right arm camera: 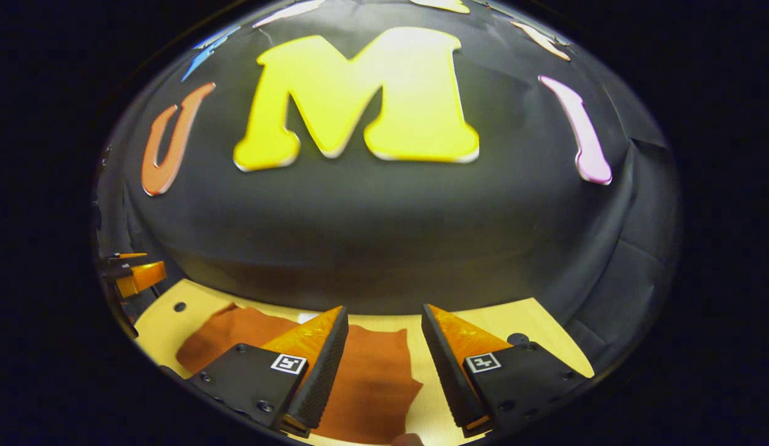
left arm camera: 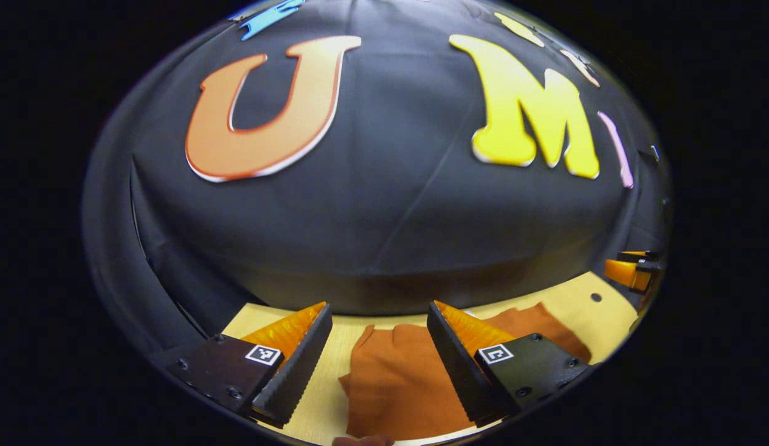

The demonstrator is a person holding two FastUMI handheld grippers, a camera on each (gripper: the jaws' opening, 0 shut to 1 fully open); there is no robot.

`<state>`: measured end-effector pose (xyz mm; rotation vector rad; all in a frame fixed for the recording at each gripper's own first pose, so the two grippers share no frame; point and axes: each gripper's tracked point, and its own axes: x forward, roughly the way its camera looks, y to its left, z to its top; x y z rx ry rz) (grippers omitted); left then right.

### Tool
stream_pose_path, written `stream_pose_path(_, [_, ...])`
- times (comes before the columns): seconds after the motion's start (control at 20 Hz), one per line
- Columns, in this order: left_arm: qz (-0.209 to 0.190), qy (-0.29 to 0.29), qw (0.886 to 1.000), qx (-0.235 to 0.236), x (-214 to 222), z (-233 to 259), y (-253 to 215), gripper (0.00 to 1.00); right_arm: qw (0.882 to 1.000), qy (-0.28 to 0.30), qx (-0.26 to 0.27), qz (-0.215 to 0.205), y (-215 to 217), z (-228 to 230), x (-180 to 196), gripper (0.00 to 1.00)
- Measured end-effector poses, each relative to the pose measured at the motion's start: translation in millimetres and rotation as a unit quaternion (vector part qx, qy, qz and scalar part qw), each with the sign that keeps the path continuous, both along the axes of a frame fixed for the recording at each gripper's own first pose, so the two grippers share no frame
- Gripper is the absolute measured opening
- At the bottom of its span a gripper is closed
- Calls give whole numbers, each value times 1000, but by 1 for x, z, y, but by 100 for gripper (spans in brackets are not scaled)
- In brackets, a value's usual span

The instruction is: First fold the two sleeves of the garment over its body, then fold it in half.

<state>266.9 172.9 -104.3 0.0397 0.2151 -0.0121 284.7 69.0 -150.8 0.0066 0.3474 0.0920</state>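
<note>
Surface: pale wooden table, black cloth wall behind.
Garment: rust-brown, flat on table, below and ahead of both grippers.
Left gripper: fingers apart, holding nothing.
Right gripper: fingers apart, holding nothing.

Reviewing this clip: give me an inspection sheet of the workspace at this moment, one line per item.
Surface: light wooden table with small dark holes.
Job's things: rust-brown garment lies rumpled on the table, no neat fold visible.
Clutter: nothing seen.
Grippers: left gripper open above the garment, holding nothing; right gripper open above the garment's edge, holding nothing.
Cables: nothing seen.
Surroundings: black cloth booth wall behind the table.
</note>
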Motion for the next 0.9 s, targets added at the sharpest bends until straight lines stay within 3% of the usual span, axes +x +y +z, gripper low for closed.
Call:
stream_pose_path(0.2, [-16,-56,998,-23,-62,61,-25,99,997,-74,1,-19,-3,84,-58,78])
stream_pose_path(0.4, [-14,-110,994,8,-129,120,-45,99,991,-129,-3,-23,-4,137,-124,84])
stream_pose_path(0.5, [-14,-122,992,-1,-162,128,-57,95,987,-156,-11,-36,-9,149,-152,85])
stream_pose_path(0.55, [-20,-120,992,-15,-179,126,-64,98,986,-161,-10,-37,-8,152,-167,86])
stream_pose_path(0.7, [-12,-125,992,-18,-218,117,-69,98,986,-164,-14,-22,0,152,-210,86])
stream_pose_path(0.9, [-13,-132,991,-14,-244,107,-72,98,988,-155,7,-13,11,144,-229,86])
